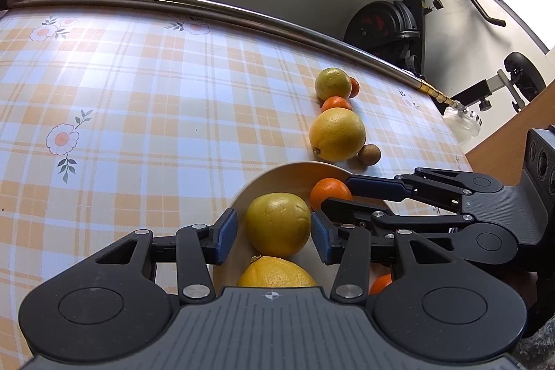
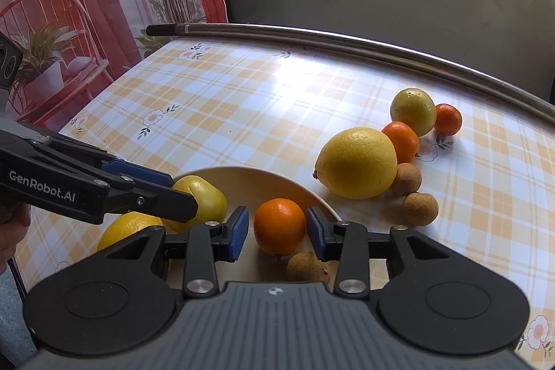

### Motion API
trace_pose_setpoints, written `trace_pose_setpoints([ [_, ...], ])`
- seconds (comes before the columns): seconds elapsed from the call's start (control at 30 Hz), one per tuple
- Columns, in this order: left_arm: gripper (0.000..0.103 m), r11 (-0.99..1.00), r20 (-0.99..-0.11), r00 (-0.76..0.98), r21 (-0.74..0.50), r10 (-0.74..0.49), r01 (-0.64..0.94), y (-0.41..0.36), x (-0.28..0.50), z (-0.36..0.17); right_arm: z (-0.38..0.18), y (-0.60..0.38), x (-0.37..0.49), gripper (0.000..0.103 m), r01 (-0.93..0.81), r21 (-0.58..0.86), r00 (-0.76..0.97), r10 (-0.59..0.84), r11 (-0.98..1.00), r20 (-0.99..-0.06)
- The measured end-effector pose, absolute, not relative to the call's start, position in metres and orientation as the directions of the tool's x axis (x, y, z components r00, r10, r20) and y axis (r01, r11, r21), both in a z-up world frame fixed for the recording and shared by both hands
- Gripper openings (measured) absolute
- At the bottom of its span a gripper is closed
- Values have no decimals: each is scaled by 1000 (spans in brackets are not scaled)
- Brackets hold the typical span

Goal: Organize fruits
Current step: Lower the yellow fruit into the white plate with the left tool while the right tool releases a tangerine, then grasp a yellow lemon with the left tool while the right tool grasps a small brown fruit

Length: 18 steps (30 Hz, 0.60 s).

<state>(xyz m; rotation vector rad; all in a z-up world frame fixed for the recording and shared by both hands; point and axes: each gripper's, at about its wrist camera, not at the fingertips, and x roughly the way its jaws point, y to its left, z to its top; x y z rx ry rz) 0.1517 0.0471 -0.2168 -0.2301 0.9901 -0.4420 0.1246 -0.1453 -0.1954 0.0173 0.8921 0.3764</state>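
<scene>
Now both over the bowl (image 2: 322,196) on the desk (image 1: 138,92). Left hand-held gripper (image 1: 274,233): spread, pads flanking a yellow-green fruit (image 1: 277,224) in the bowl, contact perhaps on one side, hard to tell. Right hand-held gripper (image 2: 277,231): spread around a tangerine (image 2: 279,226), gaps both sides. Lemon (image 2: 128,227) and longan (image 2: 307,267) also in the bowl. Beside it on the desk: big lemon (image 2: 357,162), more tangerines, two longans.

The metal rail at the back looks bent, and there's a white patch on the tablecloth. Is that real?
Left wrist view: the rail bows from fisheye distortion, and the tablecloth shows soft glare. Right wrist view: the rail bows the same way, and a brighter white glare washes out the check pattern; the fruit stays sharp.
</scene>
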Motion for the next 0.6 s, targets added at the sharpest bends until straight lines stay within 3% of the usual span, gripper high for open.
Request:
trace_pose_setpoints([
  [0.6,49,894,-729,519,-333,-447,301,23,162,-192,-184,-212,99,40,-166,197,707,256,966,-659],
])
